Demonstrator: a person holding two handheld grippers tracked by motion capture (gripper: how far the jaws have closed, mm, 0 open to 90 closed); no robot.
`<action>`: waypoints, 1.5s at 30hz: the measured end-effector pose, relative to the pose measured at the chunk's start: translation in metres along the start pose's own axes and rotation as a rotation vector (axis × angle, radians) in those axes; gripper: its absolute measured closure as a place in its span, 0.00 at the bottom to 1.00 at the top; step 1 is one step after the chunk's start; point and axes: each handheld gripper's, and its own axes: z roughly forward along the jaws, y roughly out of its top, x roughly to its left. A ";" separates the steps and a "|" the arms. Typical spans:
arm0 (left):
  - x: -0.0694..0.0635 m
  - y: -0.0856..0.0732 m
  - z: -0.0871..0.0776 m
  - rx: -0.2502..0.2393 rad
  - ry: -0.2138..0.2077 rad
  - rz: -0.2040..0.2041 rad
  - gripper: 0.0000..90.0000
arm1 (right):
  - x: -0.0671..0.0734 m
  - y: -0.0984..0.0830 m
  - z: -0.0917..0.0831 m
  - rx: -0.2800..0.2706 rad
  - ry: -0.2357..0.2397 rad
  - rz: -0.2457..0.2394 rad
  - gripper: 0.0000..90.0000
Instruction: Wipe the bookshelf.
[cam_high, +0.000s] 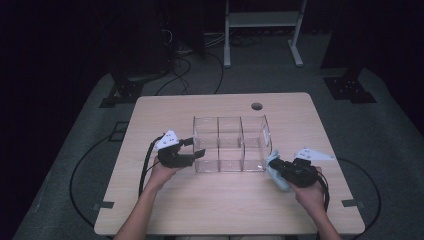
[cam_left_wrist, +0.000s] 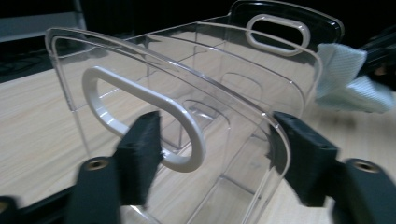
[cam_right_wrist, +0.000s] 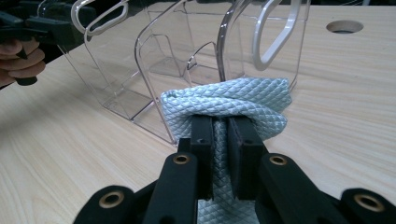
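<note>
Cloth (cam_right_wrist: 229, 100): pale blue, quilted, folded; organizer (cam_high: 231, 144) clear, probably three-compartment.

Wooden table (cam_high: 220, 200), white rack (cam_high: 262, 20)

Left gripper (cam_high: 196, 147) jaws half-closed, right gripper (cam_high: 276, 167) jaws clamped nearly shut, forearms outstretched

Cloth (cam_right_wrist: 229, 105) tail cut by bottom edge in right gripper view; organizer (cam_left_wrist: 187, 121) base cropped in left gripper view, pad contact unclear.
</note>
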 end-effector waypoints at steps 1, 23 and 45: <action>0.000 0.000 0.000 0.003 -0.004 0.002 0.46 | 0.000 0.000 0.001 0.004 0.000 0.003 0.90; -0.042 -0.007 -0.026 0.060 0.083 0.003 0.56 | 0.006 0.001 0.015 0.033 -0.040 -0.031 0.90; -0.050 -0.014 -0.033 0.023 0.106 -0.035 0.56 | 0.004 0.002 0.030 0.047 -0.039 0.016 0.90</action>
